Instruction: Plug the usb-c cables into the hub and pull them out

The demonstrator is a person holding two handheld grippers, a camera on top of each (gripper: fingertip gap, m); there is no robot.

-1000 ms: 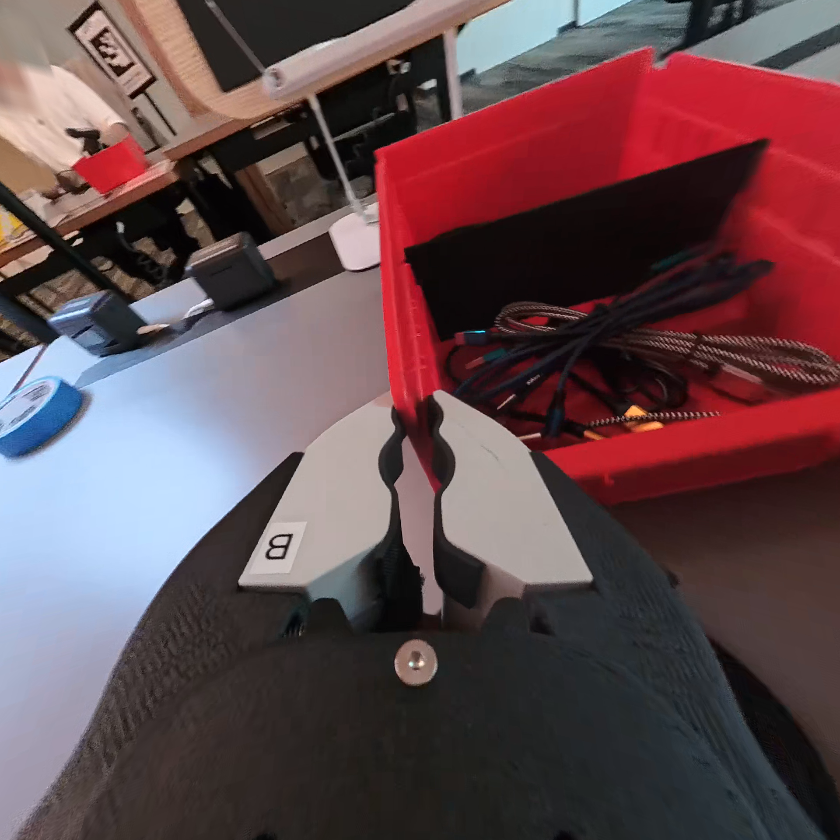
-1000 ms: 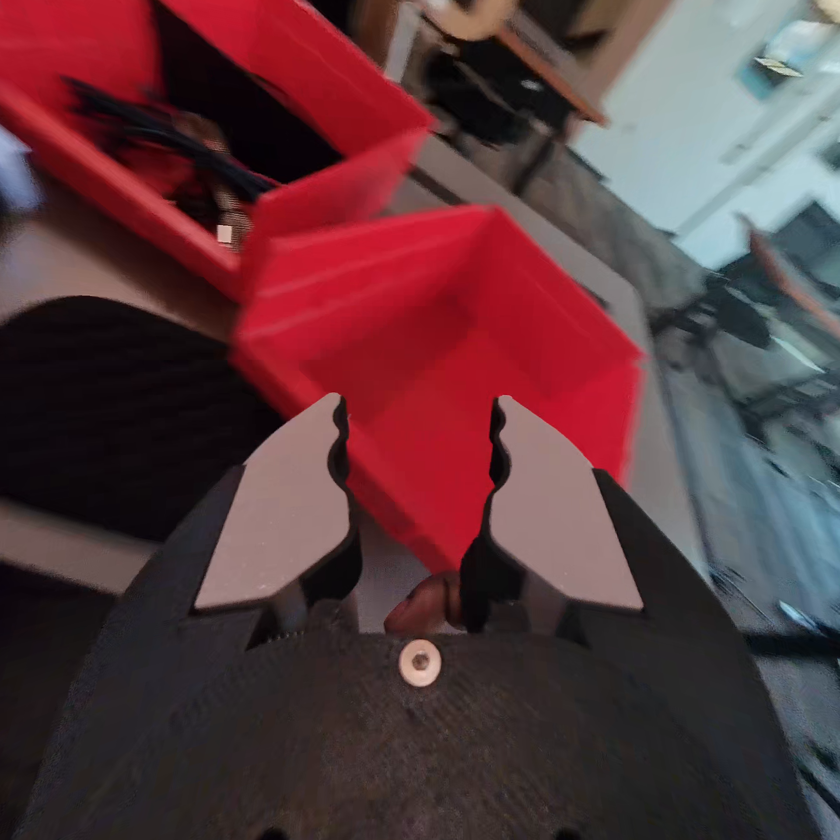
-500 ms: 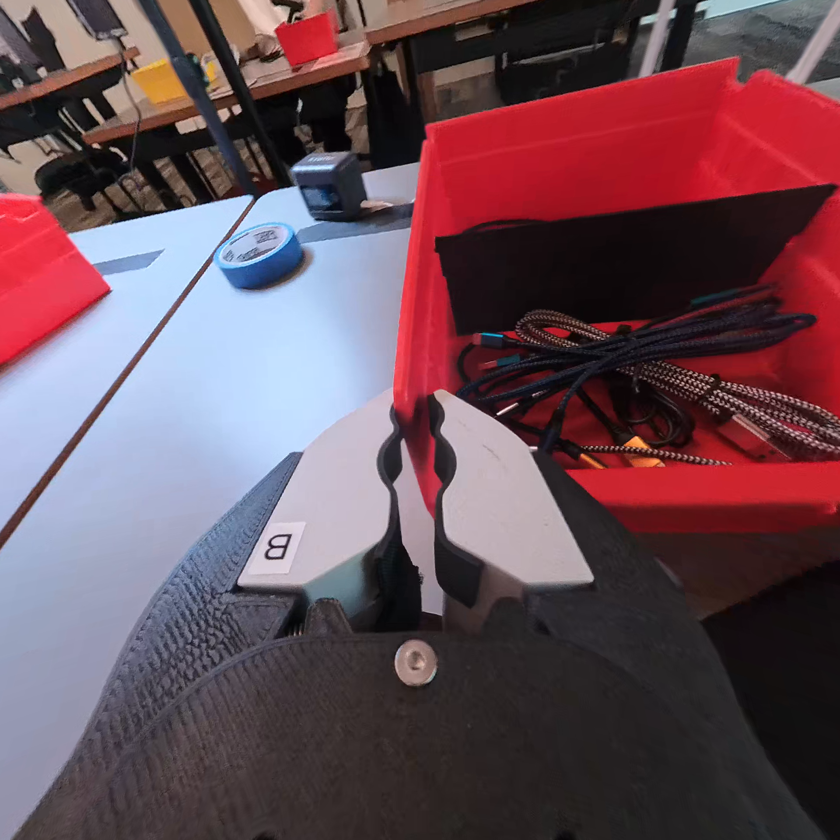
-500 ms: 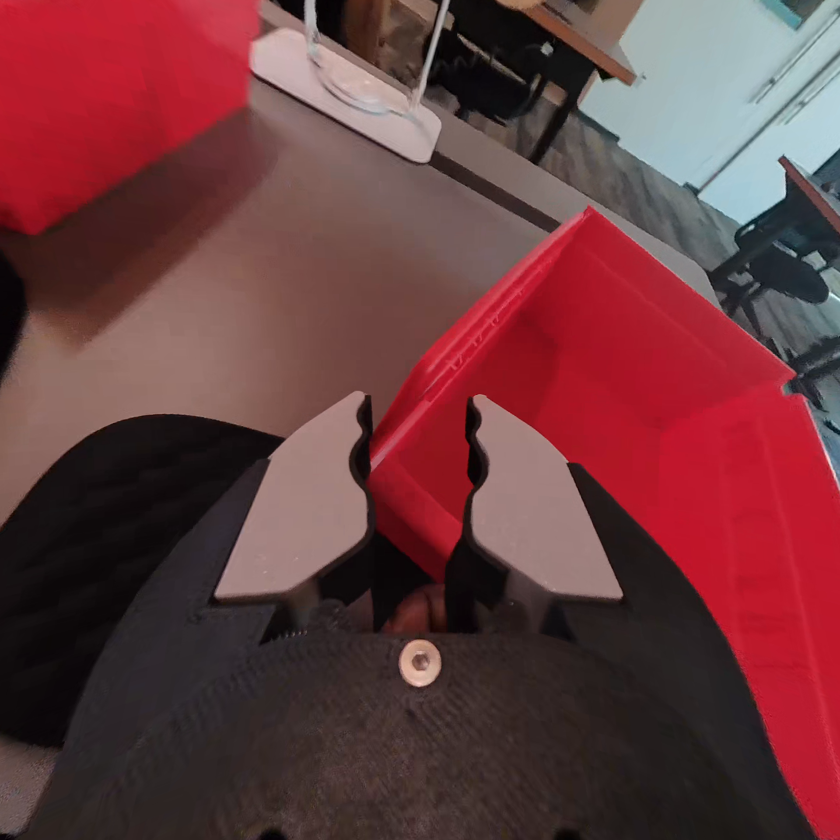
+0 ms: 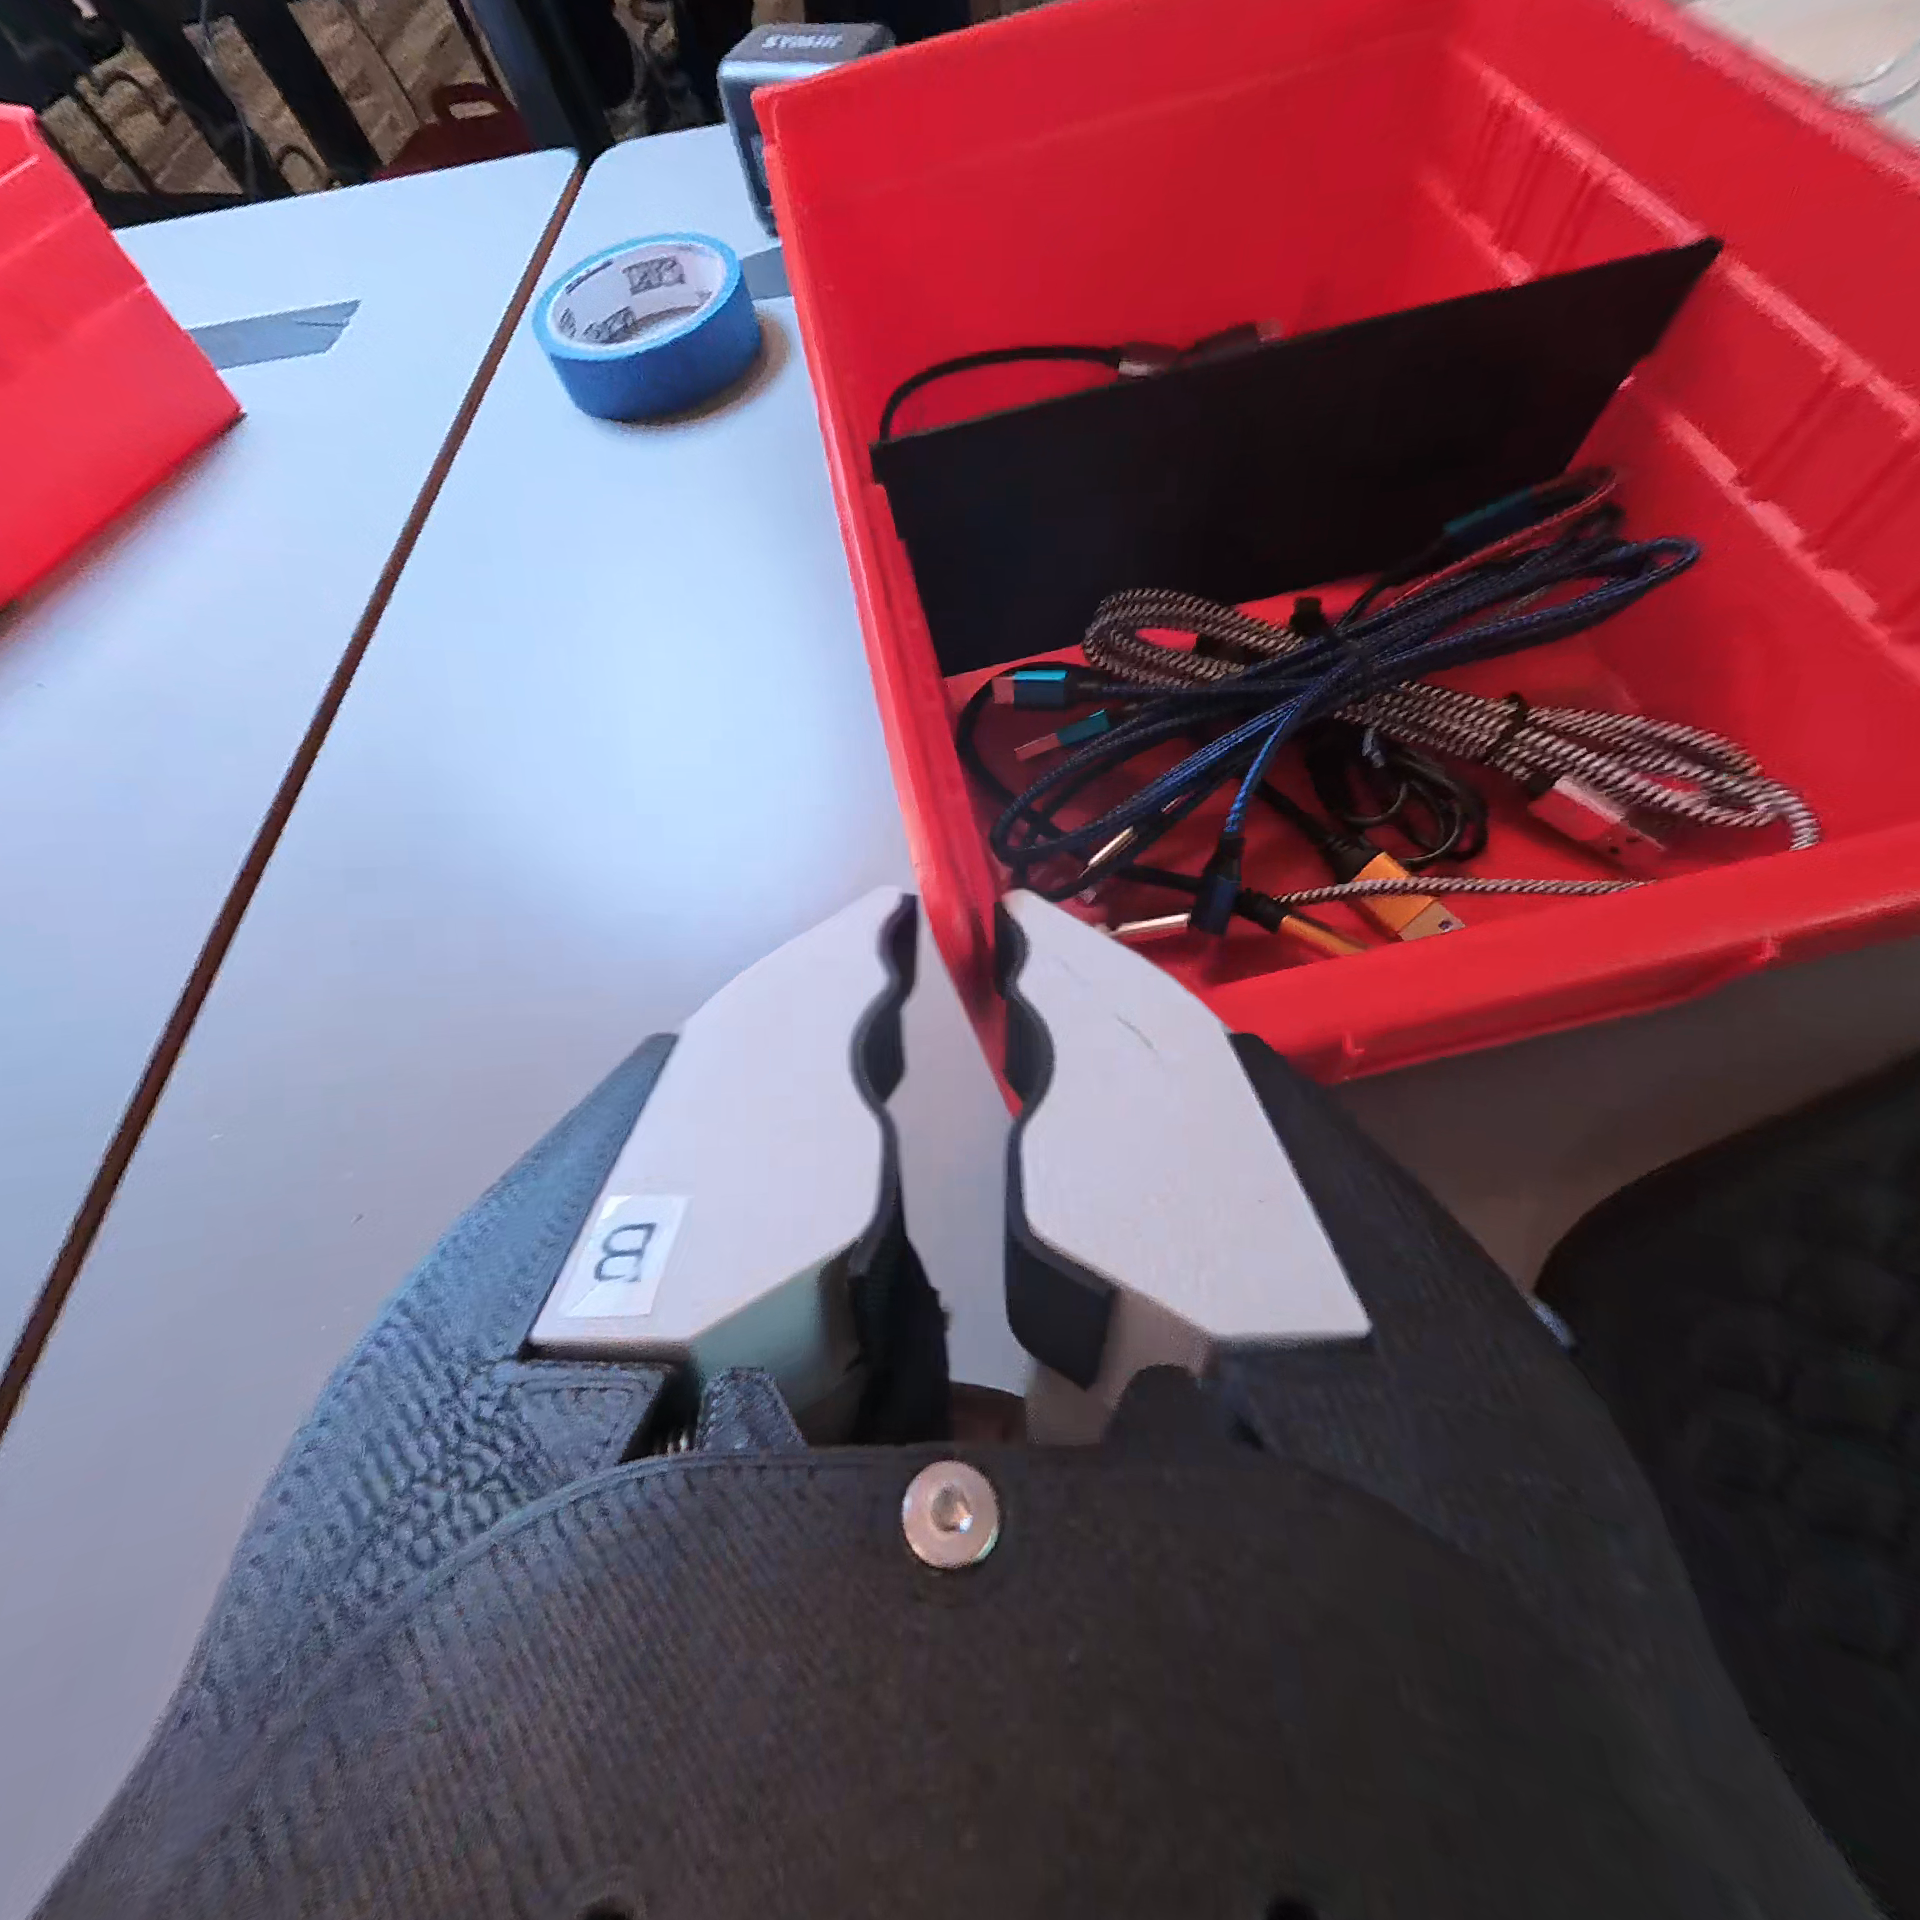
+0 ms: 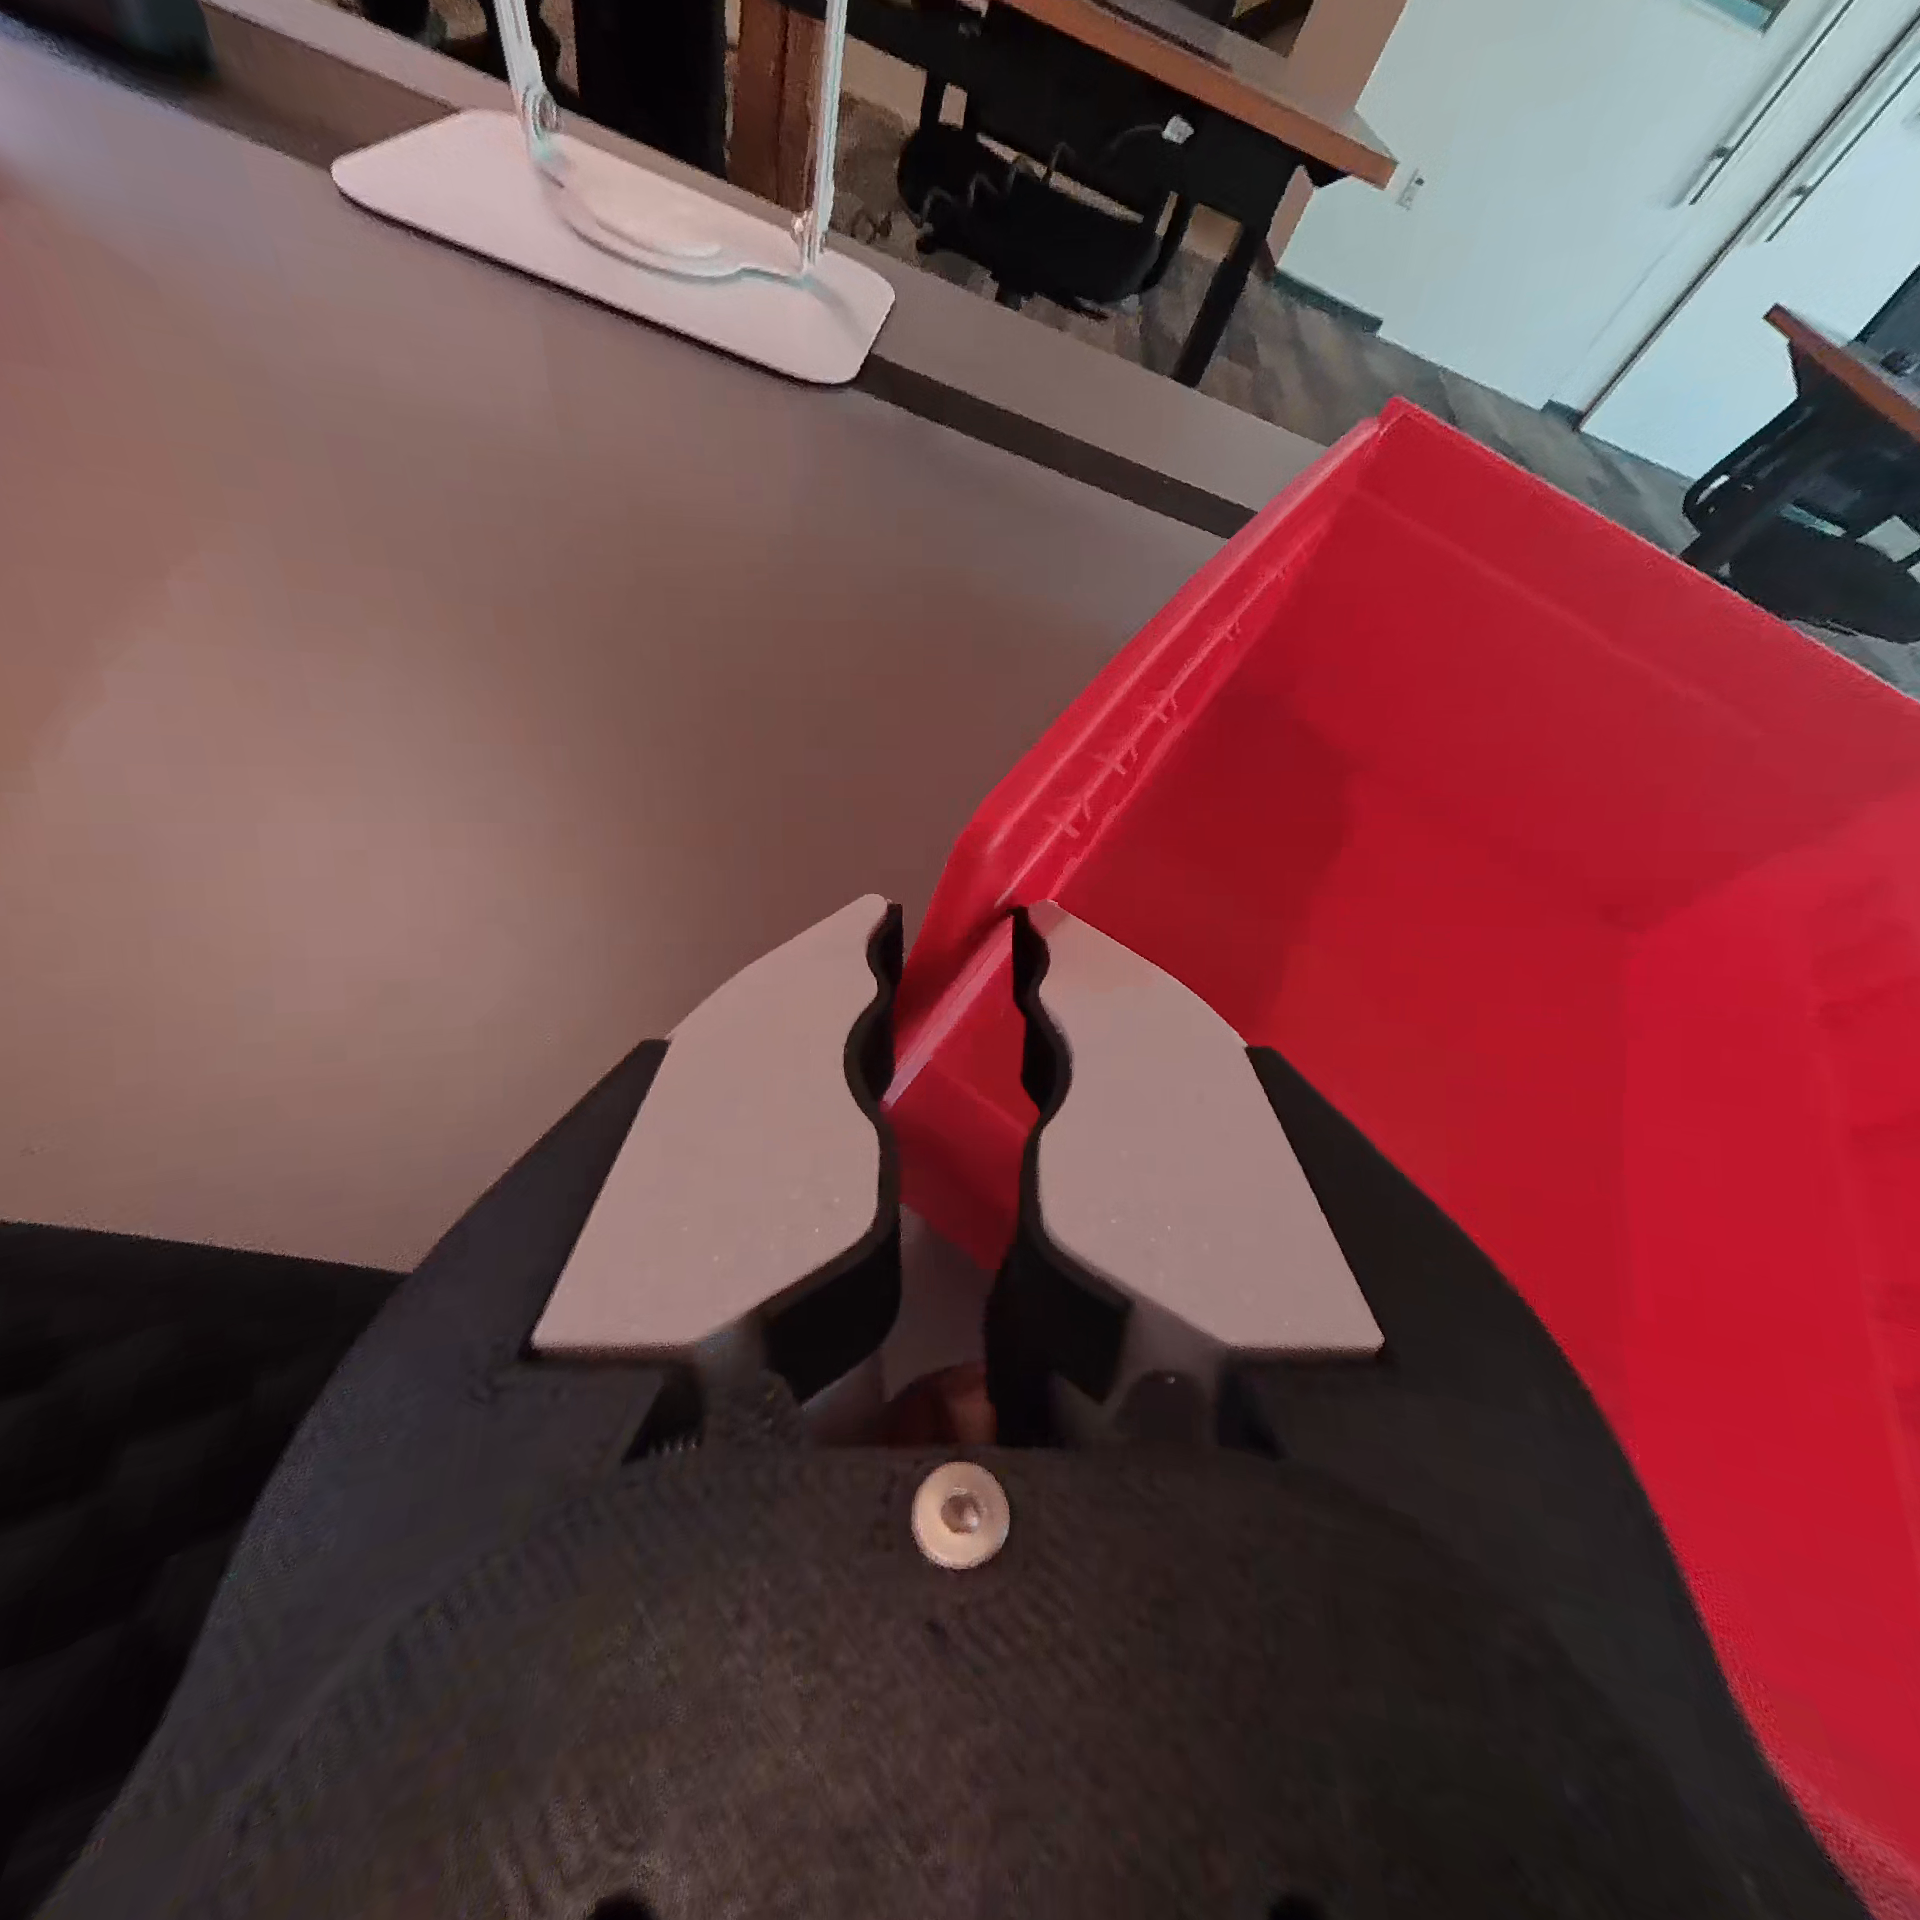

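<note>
A red bin (image 5: 1143,208) holds a tangle of braided USB cables (image 5: 1351,727) in front of a black divider (image 5: 1299,457). One more cable (image 5: 1039,364) lies behind the divider. My left gripper (image 5: 956,914) is shut on the bin's near left wall at the corner. In the right wrist view, my right gripper (image 6: 956,920) is shut on the near corner of an empty red bin (image 6: 1507,831). I see no hub in either view.
A blue tape roll (image 5: 644,322) and a grey device (image 5: 800,52) sit on the grey table left of the cable bin. Another red bin (image 5: 83,384) is at far left. A black mat (image 5: 1766,1351) lies nearby. A white stand base (image 6: 623,249) stands at the back. The tips of one gripper are about 55 cm away from the tips of the other.
My right gripper swung from the cable bin to the empty bin and closed on its corner. The left gripper kept hold of the cable bin while the view turned left and tilted down.
</note>
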